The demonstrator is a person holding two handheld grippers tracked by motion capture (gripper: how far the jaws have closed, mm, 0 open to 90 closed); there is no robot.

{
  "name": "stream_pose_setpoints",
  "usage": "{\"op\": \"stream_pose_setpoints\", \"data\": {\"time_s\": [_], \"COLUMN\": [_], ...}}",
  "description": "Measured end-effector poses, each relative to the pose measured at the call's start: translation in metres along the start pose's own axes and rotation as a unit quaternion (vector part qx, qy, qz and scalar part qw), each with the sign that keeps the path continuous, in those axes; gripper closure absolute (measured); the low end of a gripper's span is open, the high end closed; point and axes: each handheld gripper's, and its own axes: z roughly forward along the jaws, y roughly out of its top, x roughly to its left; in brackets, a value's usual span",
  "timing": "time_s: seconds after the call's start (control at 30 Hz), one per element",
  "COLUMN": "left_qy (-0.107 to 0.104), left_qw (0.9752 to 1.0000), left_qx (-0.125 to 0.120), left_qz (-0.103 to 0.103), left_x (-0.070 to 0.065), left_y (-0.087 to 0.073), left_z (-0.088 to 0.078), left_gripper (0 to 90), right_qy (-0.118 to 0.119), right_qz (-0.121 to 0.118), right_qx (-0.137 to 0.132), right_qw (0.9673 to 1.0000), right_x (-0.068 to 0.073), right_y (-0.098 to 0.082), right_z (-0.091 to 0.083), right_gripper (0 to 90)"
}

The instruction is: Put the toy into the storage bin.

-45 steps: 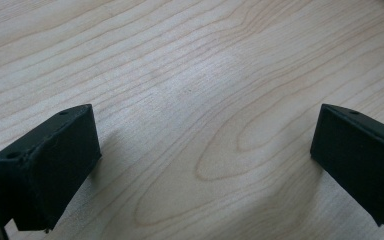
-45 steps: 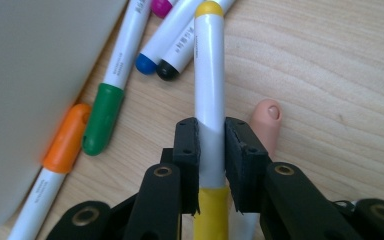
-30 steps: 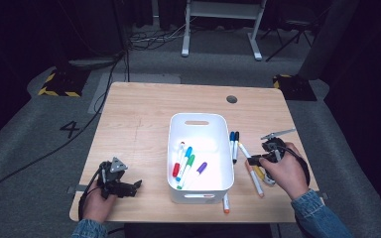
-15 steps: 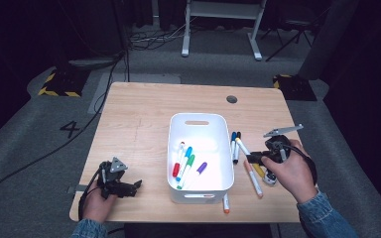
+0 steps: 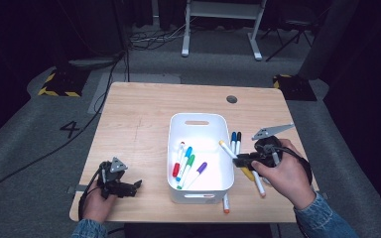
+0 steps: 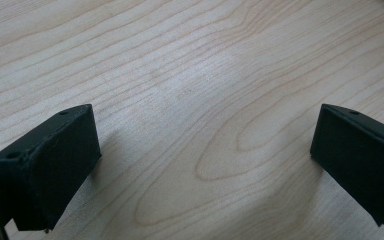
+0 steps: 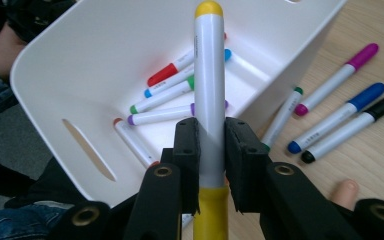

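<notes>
We see the right claw (image 7: 211, 145) clamped on a yellow-capped marker (image 7: 209, 75), whose barrel runs up between the pads; its lower yellow end is cut off at the bottom edge of the right gripper view. Just beyond the claw's tip stands the white bin (image 7: 55, 65), with several markers (image 7: 172, 95) lying inside, one half hidden behind the held barrel. To the claw's right, loose markers (image 7: 340, 120) lie on the surface (image 7: 375, 165). In the high view the right claw (image 5: 243, 159) hovers at the bin's (image 5: 201, 119) right rim. The left claw (image 6: 200, 150) stands wide open over bare wood, its jaws cut off by the frame.
</notes>
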Motion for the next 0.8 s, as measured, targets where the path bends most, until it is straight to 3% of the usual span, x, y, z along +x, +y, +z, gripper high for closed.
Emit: {"op": "stream_pose_setpoints", "data": {"time_s": [0.27, 0.43, 0.8], "left_qy": [-0.001, -0.001, -0.002], "left_qw": [1.0000, 1.0000, 1.0000], "left_qx": [-0.001, 0.000, 0.000], "left_qz": [-0.001, 0.000, -0.001], "left_x": [0.000, 0.000, 0.000], "left_y": [0.000, 0.000, 0.000], "left_z": [0.000, 0.000, 0.000], "left_gripper": [0.0, 0.0, 0.0], "right_qy": [0.027, 0.037, 0.051], "right_qz": [-0.023, -0.024, -0.052], "right_qx": [0.005, 0.005, 0.007], "right_qw": [0.9994, 0.9990, 0.9973], "right_x": [0.016, 0.023, 0.035], "right_y": [0.011, 0.016, 0.026], "right_z": [0.013, 0.018, 0.030], "right_gripper": [77.0, 77.0, 77.0]}}
